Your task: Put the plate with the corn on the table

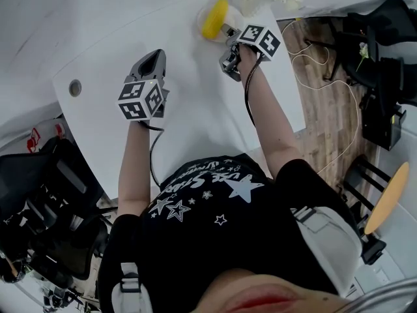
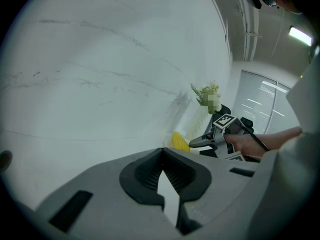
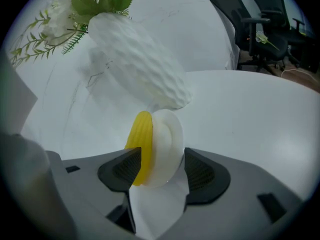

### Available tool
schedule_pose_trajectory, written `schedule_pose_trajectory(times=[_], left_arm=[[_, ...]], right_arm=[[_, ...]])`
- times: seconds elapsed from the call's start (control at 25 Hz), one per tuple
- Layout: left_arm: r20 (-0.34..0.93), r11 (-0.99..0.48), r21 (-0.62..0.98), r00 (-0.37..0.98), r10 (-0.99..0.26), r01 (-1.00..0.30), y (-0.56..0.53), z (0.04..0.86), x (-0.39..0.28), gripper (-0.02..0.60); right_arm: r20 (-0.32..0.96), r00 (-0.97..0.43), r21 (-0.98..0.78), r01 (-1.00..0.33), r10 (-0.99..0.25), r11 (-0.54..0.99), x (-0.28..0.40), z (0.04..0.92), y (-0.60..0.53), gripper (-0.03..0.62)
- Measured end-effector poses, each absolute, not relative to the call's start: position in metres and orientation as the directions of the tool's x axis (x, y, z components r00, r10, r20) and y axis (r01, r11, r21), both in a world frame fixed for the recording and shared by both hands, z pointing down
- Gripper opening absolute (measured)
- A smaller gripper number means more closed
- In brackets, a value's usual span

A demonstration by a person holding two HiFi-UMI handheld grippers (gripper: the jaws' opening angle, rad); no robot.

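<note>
My right gripper (image 3: 160, 165) gapes wide around the plate (image 3: 168, 136) of corn (image 3: 139, 141) on the table (image 3: 250, 115).
The white plate and yellow cob sit between its spread jaws, just below a white vase (image 3: 142, 61) of flowers. My left gripper (image 2: 162, 155) hovers over bare tabletop well to the side, jaws together and empty.
</note>
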State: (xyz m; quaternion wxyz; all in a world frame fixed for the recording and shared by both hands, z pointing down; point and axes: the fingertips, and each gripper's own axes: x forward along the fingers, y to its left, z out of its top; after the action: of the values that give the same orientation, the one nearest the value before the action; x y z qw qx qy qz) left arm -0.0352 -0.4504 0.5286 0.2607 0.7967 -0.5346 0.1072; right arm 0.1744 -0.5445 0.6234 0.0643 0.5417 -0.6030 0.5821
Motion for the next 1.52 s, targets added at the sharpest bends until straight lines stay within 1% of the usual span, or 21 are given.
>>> schedule_pose_trajectory(times=[0.16, 0.32, 0.4, 0.52, 0.68, 0.76, 0.8, 0.84, 1.04, 1.24, 1.36, 1.52], left_arm=[[0.446, -0.294, 0.301, 0.406, -0.798, -0.907, -0.445, 0.526, -0.035, 0.006], [0.430, -0.298, 0.309, 0.412, -0.803, -0.903, -0.439, 0.516, -0.034, 0.008], [0.415, -0.308, 0.309, 0.418, -0.808, -0.900, -0.433, 0.508, -0.035, 0.006], [0.384, -0.325, 0.305, 0.428, -0.818, -0.895, -0.421, 0.491, -0.040, 0.008], [0.346, -0.344, 0.303, 0.439, -0.829, -0.889, -0.403, 0.468, -0.049, 0.006], [0.328, -0.355, 0.300, 0.445, -0.833, -0.886, -0.393, 0.458, -0.055, 0.006], [0.321, -0.360, 0.297, 0.448, -0.834, -0.884, -0.387, 0.453, -0.059, 0.008], [0.315, -0.366, 0.295, 0.451, -0.835, -0.883, -0.380, 0.449, -0.063, 0.006], [0.288, -0.388, 0.308, 0.473, -0.832, -0.869, -0.347, 0.435, -0.090, 0.006], [0.283, -0.436, 0.306, 0.518, -0.807, -0.846, -0.314, 0.440, -0.109, 0.008], [0.292, -0.471, 0.320, 0.559, -0.776, -0.822, -0.299, 0.451, -0.115, 0.006], [0.316, -0.496, 0.349, 0.598, -0.736, -0.795, -0.277, 0.472, -0.113, 0.006]], right_arm=[[0.717, -0.405, -0.620, -0.742, -0.567, -0.255, 0.177, 0.624, -0.538, 0.245], [0.708, -0.386, -0.612, -0.752, -0.591, -0.243, 0.185, 0.614, -0.533, 0.245], [0.676, -0.376, -0.612, -0.766, -0.634, -0.198, 0.186, 0.598, -0.530, 0.245], [0.602, -0.359, -0.582, -0.809, -0.713, -0.085, 0.180, 0.566, -0.523, 0.245], [0.540, -0.348, -0.516, -0.856, -0.766, 0.025, 0.168, 0.530, -0.504, 0.239], [0.524, -0.339, -0.492, -0.869, -0.782, 0.047, 0.162, 0.516, -0.492, 0.203], [0.516, -0.332, -0.484, -0.874, -0.790, 0.051, 0.159, 0.510, -0.485, 0.166], [0.507, -0.323, -0.477, -0.877, -0.799, 0.052, 0.157, 0.504, -0.478, 0.141], [0.483, -0.256, -0.424, -0.905, -0.837, 0.032, 0.144, 0.487, -0.442, 0.093], [0.478, -0.165, -0.382, -0.924, -0.863, -0.035, 0.136, 0.487, -0.397, 0.030], [0.457, -0.105, -0.376, -0.923, -0.883, -0.085, 0.135, 0.490, -0.366, 0.017], [0.470, -0.065, -0.392, -0.909, -0.880, -0.142, 0.135, 0.499, -0.318, 0.012]])
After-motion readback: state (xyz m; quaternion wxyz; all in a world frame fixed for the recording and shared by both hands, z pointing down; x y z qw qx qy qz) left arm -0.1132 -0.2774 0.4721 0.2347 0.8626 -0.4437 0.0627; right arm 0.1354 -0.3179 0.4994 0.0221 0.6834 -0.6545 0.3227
